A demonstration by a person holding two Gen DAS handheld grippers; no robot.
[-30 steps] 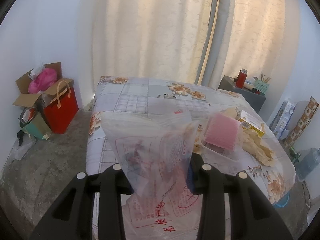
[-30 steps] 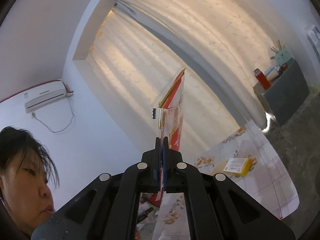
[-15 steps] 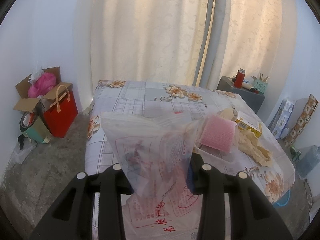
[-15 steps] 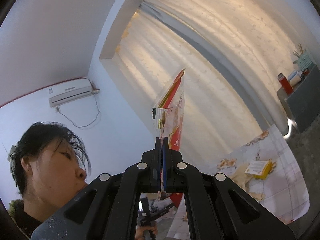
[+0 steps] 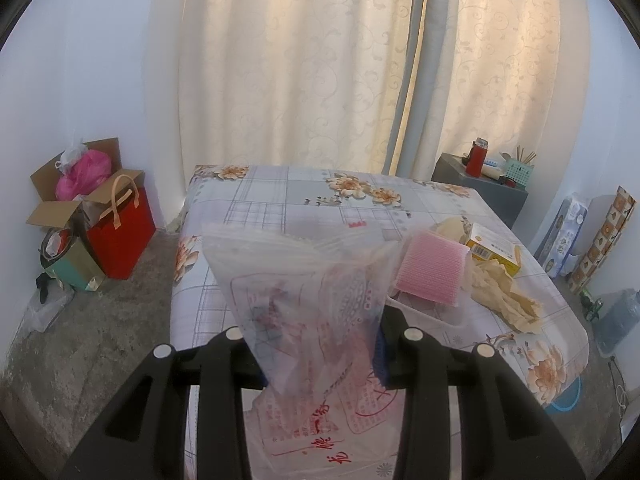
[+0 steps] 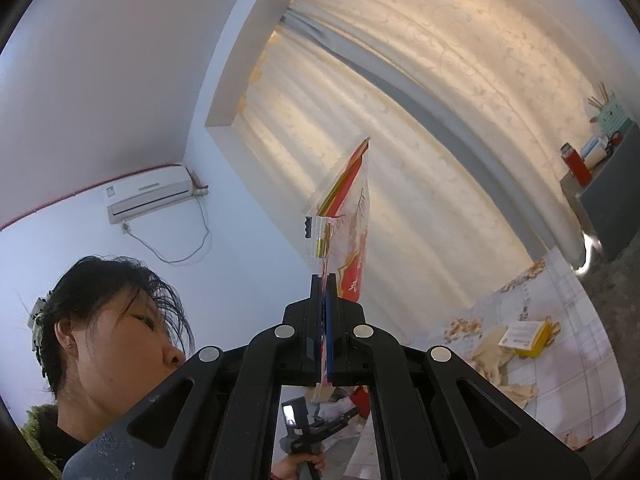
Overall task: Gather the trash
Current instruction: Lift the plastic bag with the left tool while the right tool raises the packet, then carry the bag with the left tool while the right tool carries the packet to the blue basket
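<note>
My right gripper (image 6: 324,280) is clamped flat on a red-and-clear wrapper (image 6: 347,216), whose long axis stands up past the fingertips toward the ceiling. My left gripper (image 5: 316,332) pinches a translucent plastic bag (image 5: 296,280) with red print, its mouth facing up over the table (image 5: 280,200). The wrapper must come down into that mouth, I judge. Beyond the bag, a white tray (image 5: 424,312) holds a pink sponge (image 5: 430,268); a yellow box (image 5: 494,246) and crumpled tan wrappings (image 5: 504,292) lie beside it.
</note>
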